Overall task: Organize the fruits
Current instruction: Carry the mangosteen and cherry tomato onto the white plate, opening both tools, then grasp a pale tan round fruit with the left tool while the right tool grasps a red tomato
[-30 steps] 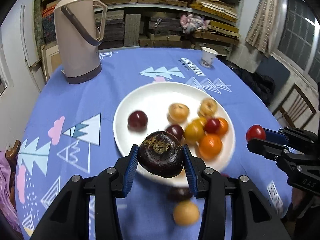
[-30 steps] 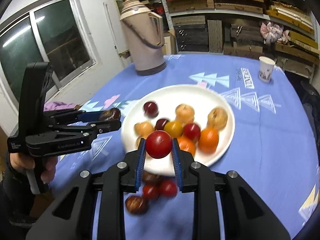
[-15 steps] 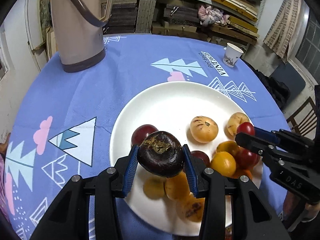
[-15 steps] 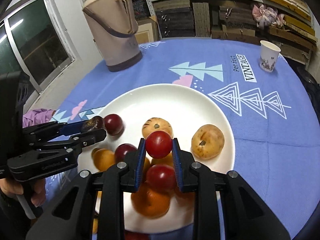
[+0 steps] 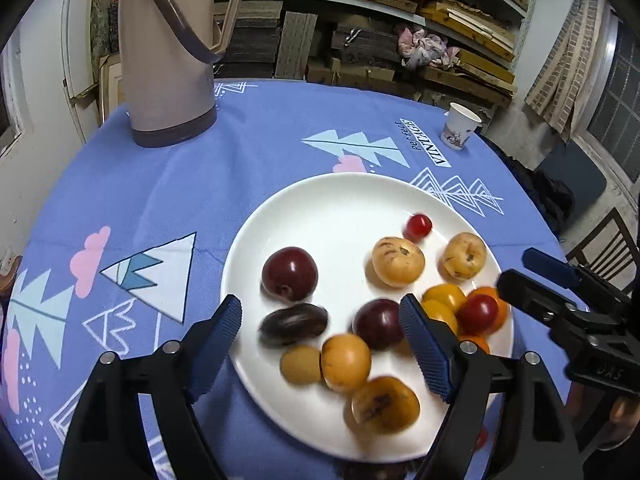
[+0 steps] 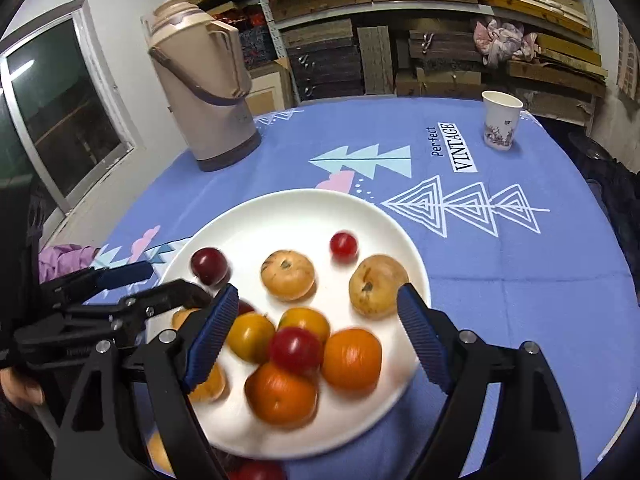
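1. Left gripper (image 5: 320, 336) gapes wide, empty, over the plate's (image 5: 340, 204) near-left edge.
2. Right gripper (image 6: 312, 316) gapes wide, empty, over the plate's near side.
3. Dark fruit (image 5: 294, 324) and small red fruit (image 5: 417, 227) lie on the plate.

A white plate (image 5: 320, 208) holds the fruits: a dark mangosteen (image 5: 294, 324) lying near its left rim, a small red tomato (image 5: 417, 227) apart, and oranges (image 6: 351, 360), somewhat blurred, clustered together.
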A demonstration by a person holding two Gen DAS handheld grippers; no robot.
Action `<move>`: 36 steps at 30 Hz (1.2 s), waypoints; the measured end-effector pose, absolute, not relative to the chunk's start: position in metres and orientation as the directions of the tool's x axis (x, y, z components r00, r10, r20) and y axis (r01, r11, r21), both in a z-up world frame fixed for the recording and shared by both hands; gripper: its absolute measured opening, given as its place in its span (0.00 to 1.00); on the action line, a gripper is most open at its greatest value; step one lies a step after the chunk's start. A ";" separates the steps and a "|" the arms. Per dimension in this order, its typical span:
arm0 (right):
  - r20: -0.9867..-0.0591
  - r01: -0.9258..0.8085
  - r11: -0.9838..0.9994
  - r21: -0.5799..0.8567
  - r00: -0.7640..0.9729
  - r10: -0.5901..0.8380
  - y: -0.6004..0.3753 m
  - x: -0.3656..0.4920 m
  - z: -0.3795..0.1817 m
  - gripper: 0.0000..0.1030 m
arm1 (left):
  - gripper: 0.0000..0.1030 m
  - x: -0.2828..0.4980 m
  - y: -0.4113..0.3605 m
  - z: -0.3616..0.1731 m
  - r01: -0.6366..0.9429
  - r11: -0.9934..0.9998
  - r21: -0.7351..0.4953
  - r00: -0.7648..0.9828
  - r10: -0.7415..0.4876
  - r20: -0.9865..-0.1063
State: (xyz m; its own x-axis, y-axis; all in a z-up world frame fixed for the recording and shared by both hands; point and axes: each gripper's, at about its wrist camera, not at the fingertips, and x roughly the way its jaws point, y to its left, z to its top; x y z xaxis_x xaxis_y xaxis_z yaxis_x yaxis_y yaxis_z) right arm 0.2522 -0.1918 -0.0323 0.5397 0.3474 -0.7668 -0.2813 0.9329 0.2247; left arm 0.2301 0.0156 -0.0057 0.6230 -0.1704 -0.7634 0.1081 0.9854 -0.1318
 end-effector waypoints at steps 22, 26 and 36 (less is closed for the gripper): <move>-0.822 -0.322 0.919 0.226 0.444 0.357 -0.207 0.092 -0.047 0.86 | 0.83 0.118 0.006 -0.049 0.207 0.972 -0.109 0.519 -0.203 -0.831; -0.825 -0.297 0.922 0.248 0.434 0.362 -0.214 0.092 -0.054 0.86 | 0.83 0.117 0.001 -0.058 0.212 0.969 -0.124 0.503 -0.217 -0.836; -0.816 -0.272 0.923 0.273 0.442 0.372 -0.218 0.099 -0.060 0.86 | 0.83 0.124 -0.008 -0.072 0.216 0.971 -0.102 0.493 -0.198 -0.847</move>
State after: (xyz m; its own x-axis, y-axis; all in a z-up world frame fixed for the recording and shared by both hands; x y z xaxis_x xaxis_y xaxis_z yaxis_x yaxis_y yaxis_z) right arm 0.0991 -0.2184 -0.0604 0.4419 0.3716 -0.8165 -0.2716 0.9229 0.2730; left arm 0.1238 -0.0083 -0.0716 0.4930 -0.1981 -0.8472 0.2155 0.9712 -0.1016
